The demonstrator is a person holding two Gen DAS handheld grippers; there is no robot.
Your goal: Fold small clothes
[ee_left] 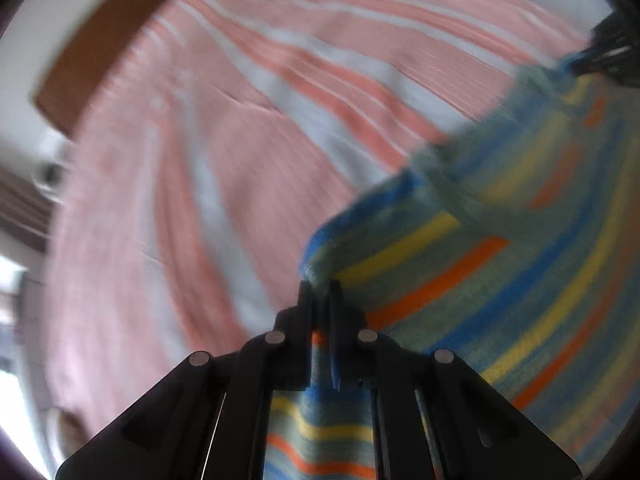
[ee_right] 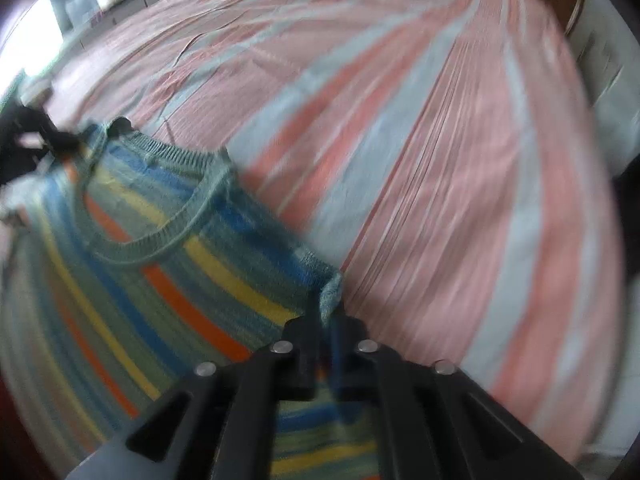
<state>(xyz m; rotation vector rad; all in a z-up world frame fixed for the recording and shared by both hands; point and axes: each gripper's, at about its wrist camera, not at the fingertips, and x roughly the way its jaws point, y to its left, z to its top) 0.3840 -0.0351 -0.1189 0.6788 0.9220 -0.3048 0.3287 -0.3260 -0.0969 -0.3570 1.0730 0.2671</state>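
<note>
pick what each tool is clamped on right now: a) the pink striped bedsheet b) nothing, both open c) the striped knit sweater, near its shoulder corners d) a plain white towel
c: the left tool and the right tool are each shut on a top corner of the striped knit sweater, which hangs over the pink striped bedsheet.

A bedspread (ee_left: 224, 168) in broad pink, salmon and pale grey-white stripes covers the bed, lightly creased and blurred by motion. A brown wooden headboard (ee_left: 92, 52) curves along its far edge against a white wall (ee_left: 52, 12). In the right wrist view, bright window light (ee_right: 28, 44) falls beyond the bedspread's far corner.
</note>
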